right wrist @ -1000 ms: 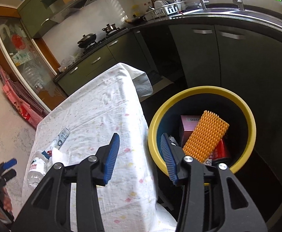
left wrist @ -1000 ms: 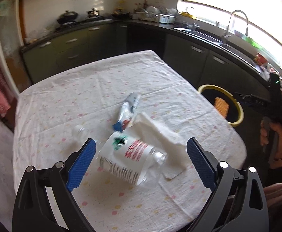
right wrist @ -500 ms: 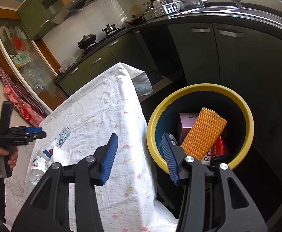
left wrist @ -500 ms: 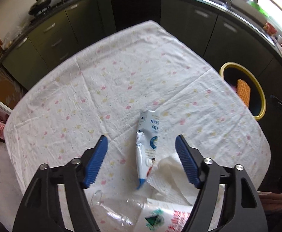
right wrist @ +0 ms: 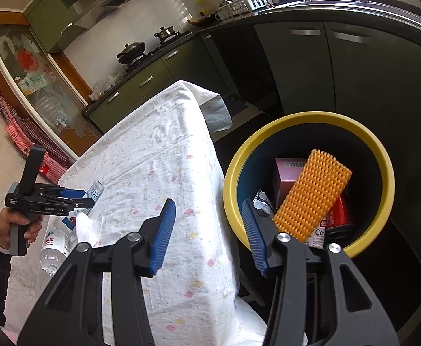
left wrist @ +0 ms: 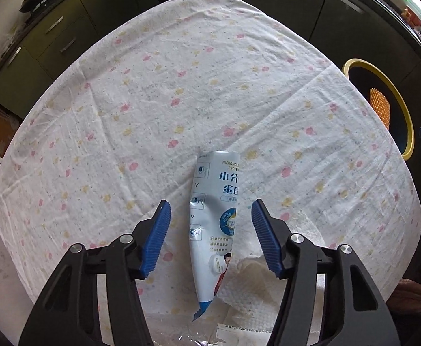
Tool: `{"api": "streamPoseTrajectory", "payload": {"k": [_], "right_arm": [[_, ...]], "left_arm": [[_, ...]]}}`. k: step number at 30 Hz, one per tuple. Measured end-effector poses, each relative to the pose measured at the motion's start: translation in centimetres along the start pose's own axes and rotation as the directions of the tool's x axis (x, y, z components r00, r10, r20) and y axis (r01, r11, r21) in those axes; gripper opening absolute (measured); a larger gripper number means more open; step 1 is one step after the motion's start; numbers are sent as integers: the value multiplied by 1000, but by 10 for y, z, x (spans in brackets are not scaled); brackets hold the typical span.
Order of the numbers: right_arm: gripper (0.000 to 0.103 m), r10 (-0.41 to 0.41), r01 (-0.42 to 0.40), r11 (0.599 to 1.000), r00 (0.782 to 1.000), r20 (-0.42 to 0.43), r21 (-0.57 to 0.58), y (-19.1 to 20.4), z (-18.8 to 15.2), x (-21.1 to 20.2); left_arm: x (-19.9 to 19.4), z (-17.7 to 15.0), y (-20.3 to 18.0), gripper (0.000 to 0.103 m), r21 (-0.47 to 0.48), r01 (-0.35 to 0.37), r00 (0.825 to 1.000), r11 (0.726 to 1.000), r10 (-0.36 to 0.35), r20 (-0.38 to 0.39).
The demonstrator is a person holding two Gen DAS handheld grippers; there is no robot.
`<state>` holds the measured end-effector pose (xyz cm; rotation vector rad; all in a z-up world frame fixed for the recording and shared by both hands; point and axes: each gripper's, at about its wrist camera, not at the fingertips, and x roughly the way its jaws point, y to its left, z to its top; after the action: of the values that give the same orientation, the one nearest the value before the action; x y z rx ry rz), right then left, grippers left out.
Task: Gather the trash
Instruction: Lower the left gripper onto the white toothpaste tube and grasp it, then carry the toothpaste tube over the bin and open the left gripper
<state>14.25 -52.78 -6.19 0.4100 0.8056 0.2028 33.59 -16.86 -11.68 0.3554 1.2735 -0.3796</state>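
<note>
Nearest in the left wrist view, the left gripper (left wrist: 210,225) is spread wide and holds nothing. Its blue fingers (left wrist: 156,240) sit one on each side of a white and blue pouch (left wrist: 214,219) that lies flat on the table (left wrist: 123,109). The pouch's long axis runs almost straight away from the gripper, along the line of the fingers, so the jaws straddle its narrow width. Whether the fingers touch the cloth cannot be told. The pouch's near end lies on a crumpled paper towel (left wrist: 256,285). At the bottom edge of this view shows a sliver of clear plastic, likely a bottle (left wrist: 190,336). Farther right, off the table's edge, stands a yellow-rimmed bin (left wrist: 399,109).

The left gripper is clearly the nearer to the pouch; closing across it looks like the next move.

In the right wrist view, the right gripper (right wrist: 207,230) is also parted and empty. It hangs over the gap between table edge (right wrist: 164,155) and bin (right wrist: 383,155), well apart from the remaining trash. This view alone looks into the bin: an orange bristly pad (right wrist: 311,196), a pink box (right wrist: 286,177) and a red pack (right wrist: 337,213) lie inside. It also shows the whole bottle (right wrist: 54,243) beside the towel (right wrist: 86,229) at the table's far end, and the left gripper (right wrist: 76,197) from the side, held low over the pouch (right wrist: 96,189).
</note>
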Motion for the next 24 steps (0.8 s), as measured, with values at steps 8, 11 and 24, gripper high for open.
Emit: {"api": "streamPoseTrajectory", "payload": {"k": [8, 11, 24], "right_arm": [[46, 5, -5, 1000, 1000, -3, 1, 1, -1, 1], [46, 9, -9, 1000, 1000, -6, -1, 2, -1, 2], [46, 18, -18, 1000, 1000, -6, -4, 3, -1, 2]], "left_arm": [[8, -6, 1, 38, -4, 15, 999, 1000, -15, -29], [8, -11, -1, 31, -10, 23, 999, 1000, -23, -26], [-19, -11, 17, 27, -31, -6, 1000, 999, 7, 23]]}}
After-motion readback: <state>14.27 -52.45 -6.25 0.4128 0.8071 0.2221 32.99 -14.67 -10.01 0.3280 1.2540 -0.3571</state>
